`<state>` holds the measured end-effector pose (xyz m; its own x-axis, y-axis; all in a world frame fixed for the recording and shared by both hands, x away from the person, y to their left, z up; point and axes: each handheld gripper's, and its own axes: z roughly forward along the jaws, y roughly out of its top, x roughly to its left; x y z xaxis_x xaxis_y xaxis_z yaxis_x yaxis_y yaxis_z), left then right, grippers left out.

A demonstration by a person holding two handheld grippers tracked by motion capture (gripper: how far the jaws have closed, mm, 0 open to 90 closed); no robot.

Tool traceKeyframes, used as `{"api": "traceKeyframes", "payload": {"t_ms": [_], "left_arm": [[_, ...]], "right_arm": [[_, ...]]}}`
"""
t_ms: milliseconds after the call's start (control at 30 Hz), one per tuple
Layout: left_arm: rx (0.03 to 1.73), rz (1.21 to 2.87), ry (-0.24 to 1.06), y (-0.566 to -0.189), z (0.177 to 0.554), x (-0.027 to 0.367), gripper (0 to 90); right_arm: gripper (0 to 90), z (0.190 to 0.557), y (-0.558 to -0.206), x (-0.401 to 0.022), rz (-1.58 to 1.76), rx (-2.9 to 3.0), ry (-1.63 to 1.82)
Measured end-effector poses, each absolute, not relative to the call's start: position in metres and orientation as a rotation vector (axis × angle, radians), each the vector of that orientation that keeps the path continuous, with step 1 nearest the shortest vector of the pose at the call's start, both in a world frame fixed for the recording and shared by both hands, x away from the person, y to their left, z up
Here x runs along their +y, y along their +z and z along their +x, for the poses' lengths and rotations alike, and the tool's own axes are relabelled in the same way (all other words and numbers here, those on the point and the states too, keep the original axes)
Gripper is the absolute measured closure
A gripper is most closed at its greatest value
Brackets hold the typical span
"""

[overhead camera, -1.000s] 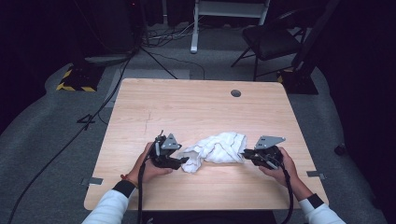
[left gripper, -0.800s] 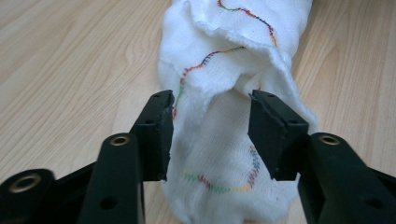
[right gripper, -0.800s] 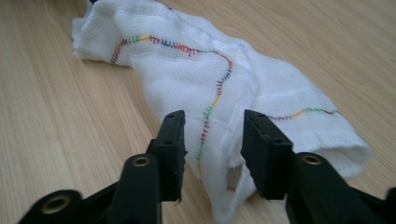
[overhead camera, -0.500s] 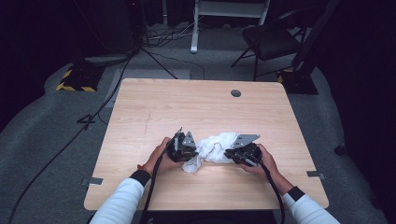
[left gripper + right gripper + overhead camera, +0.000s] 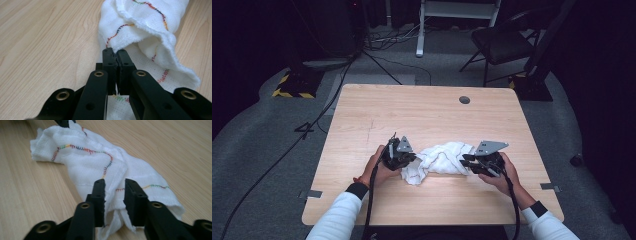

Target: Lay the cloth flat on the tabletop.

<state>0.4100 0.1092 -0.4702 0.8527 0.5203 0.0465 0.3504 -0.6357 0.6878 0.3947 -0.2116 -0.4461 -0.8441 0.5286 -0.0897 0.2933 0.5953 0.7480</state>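
A white cloth (image 5: 443,161) lies bunched in a loose ridge on the near half of the desk (image 5: 422,112), between the two hands. It is thin, gauzy stuff with a wavy line of coloured stitching along its hems — light, limp and sure to sag wherever it is not held. It will not slip much, since the weave is coarse, but a bite on the bulk would catch several layers at once.

The left gripper (image 5: 114,58) has just closed: its fingers (image 5: 109,62) stand pressed together with an edge of the cloth (image 5: 140,27) pinched at their tips. The right gripper (image 5: 114,185) has just been opening; its fingers (image 5: 99,191) stand apart with a fold of the cloth (image 5: 95,162) lying between them, the pads not pressing on it.

The best hold, I judge, is a single hemmed corner or edge — the stitched border marks it plainly — so that pulling the two hands apart would draw the cloth flat instead of dragging it as a lump.
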Motion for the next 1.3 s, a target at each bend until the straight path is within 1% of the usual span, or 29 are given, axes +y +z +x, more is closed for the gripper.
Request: {"api": "traceKeyframes", "payload": {"t_ms": [33, 67, 100, 300, 333, 367, 400, 433, 467, 500, 533, 567, 733, 767, 800, 833, 900, 933, 967, 1000, 1067, 1167, 1300], "left_arm": [[0.619, 2.322, 0.307, -0.471, 0.408, 0.107, 87.1], [0.619, 2.322, 0.307, -0.471, 0.408, 0.107, 87.1], [0.612, 2.325, 0.31, -0.471, 0.407, 0.107, 87.0], [0.59, 2.33, 0.316, -0.471, 0.404, 0.102, 86.9], [0.593, 2.327, 0.316, -0.471, 0.404, 0.102, 87.0], [0.593, 2.329, 0.323, -0.471, 0.404, 0.103, 87.0], [0.601, 2.327, 0.323, -0.471, 0.405, 0.104, 87.1], [0.613, 2.321, 0.324, -0.471, 0.405, 0.104, 87.1], [0.618, 2.323, 0.329, -0.471, 0.406, 0.105, 87.2], [0.62, 2.321, 0.33, -0.471, 0.406, 0.106, 87.3], [0.62, 2.321, 0.33, -0.471, 0.406, 0.106, 87.3], [0.621, 2.326, 0.34, -0.471, 0.407, 0.108, 87.3], [0.633, 2.321, 0.341, -0.471, 0.409, 0.111, 87.4], [0.631, 2.318, 0.336, -0.471, 0.409, 0.111, 87.4], [0.631, 2.318, 0.336, -0.471, 0.409, 0.111, 87.4], [0.628, 2.321, 0.332, -0.471, 0.409, 0.111, 87.4], [0.626, 2.324, 0.324, -0.472, 0.409, 0.11, 87.4], [0.625, 2.337, 0.327, -0.473, 0.408, 0.108, 87.4], [0.625, 2.337, 0.327, -0.473, 0.408, 0.108, 87.3], [0.623, 2.352, 0.334, -0.474, 0.408, 0.108, 87.3], [0.628, 2.357, 0.335, -0.476, 0.406, 0.108, 87.2], [0.637, 2.355, 0.339, -0.475, 0.407, 0.111, 87.3], [0.661, 2.367, 0.362, -0.477, 0.41, 0.112, 87.3]], "right_arm": [[60.1, 0.397, -0.448, -0.207, 0.67, 2.53, 1.097], [60.1, 0.397, -0.448, -0.207, 0.67, 2.53, 1.097], [53.9, 0.401, -0.452, -0.197, 0.658, 2.554, 1.08], [48.2, 0.415, -0.453, -0.175, 0.65, 2.573, 1.128], [48.4, 0.421, -0.456, -0.164, 0.64, 2.614, 1.073], [52.7, 0.423, -0.459, -0.16, 0.635, 2.625, 1.052], [58.8, 0.424, -0.462, -0.157, 0.627, 2.657, 1.048], [66.3, 0.424, -0.465, -0.155, 0.604, 2.678, 1.033], [75.8, 0.421, -0.467, -0.153, 0.576, 2.671, 1.006], [81.9, 0.419, -0.468, -0.152, 0.541, 2.656, 0.993], [81.9, 0.419, -0.468, -0.152, 0.541, 2.656, 0.993], [90.0, 0.416, -0.468, -0.152, 0.508, 2.671, 0.988], [90.0, 0.41, -0.46, -0.159, 0.488, 2.634, 0.982], [89.4, 0.41, -0.458, -0.162, 0.501, 2.622, 0.985], [79.8, 0.411, -0.457, -0.164, 0.533, 2.61, 1.004], [79.8, 0.411, -0.457, -0.164, 0.533, 2.61, 1.004], [63.0, 0.419, -0.463, -0.165, 0.619, 2.608, 0.987], [58.1, 0.422, -0.466, -0.164, 0.631, 2.607, 0.96], [58.1, 0.422, -0.466, -0.164, 0.631, 2.607, 0.96], [54.1, 0.425, -0.47, -0.163, 0.647, 2.606, 0.932], [63.3, 0.432, -0.478, -0.161, 0.682, 2.63, 0.938], [82.2, 0.428, -0.476, -0.158, 0.625, 2.639, 0.926], [85.6, 0.421, -0.467, -0.159, 0.568, 2.597, 0.895]]}}
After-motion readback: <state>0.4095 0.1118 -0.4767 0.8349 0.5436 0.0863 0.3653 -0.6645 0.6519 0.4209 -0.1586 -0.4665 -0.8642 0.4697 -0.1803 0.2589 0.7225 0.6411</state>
